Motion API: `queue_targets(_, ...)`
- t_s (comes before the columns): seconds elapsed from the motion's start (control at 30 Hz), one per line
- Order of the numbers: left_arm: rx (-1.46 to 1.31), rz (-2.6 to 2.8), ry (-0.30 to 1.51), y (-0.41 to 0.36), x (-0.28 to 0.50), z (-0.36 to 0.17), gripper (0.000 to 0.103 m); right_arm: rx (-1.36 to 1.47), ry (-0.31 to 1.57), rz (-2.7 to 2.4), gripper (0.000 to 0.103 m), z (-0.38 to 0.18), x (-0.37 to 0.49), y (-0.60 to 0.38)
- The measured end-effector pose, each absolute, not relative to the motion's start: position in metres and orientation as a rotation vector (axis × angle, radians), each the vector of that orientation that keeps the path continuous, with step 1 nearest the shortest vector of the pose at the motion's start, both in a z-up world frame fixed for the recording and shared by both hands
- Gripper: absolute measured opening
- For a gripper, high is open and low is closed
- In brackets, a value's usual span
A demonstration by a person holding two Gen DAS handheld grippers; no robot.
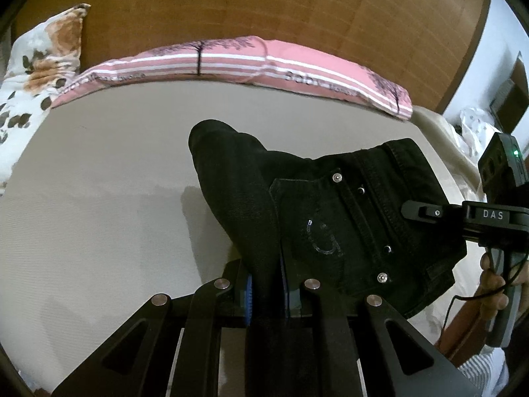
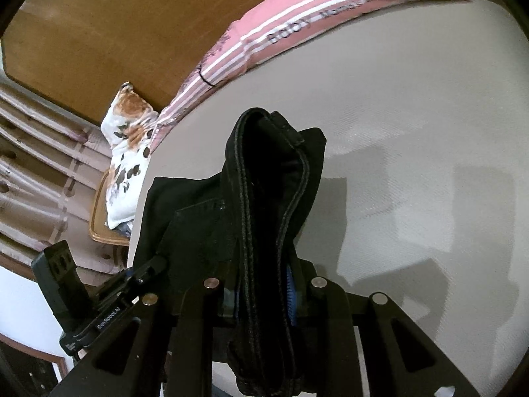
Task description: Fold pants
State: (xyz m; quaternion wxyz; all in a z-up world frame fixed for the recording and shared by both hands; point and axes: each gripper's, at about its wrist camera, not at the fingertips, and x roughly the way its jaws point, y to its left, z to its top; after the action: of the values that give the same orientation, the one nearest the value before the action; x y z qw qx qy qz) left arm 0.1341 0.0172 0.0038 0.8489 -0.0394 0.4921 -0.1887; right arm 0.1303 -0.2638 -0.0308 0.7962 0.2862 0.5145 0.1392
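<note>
Left gripper [image 1: 266,292] was clamped on a bunched edge of the black denim pants [image 1: 347,218]; right gripper [image 2: 264,292] pinched the thick waistband seam. Both held the pants lifted above the beige mattress [image 1: 99,182], prob. to lay the fold flat w/o dragging. Pink striped pillow [image 1: 231,59] sat beyond, against the brown wooden headboard [image 1: 231,3].

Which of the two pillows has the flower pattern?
The white pillow at the left end; the long pink pillow beside it has stripes and trees.

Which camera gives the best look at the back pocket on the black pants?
The left wrist view: the back pocket faces it, rivets and stitching clear. The right wrist view shows only its dark edge.
</note>
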Motion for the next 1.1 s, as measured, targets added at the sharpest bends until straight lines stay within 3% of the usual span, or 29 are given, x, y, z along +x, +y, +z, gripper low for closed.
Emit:
queue_targets(0.6,-0.08,-0.344,1.009,0.051,0.217,-0.004,0.013,0.617,1.114,0.329,0.019,-0.033,0.218,-0.224)
queue_targets(1.1,-0.01,-0.333,1.053,0.038,0.268,-0.049,0.017,0.573,1.121,0.257,0.019,-0.059,0.265,-0.237)
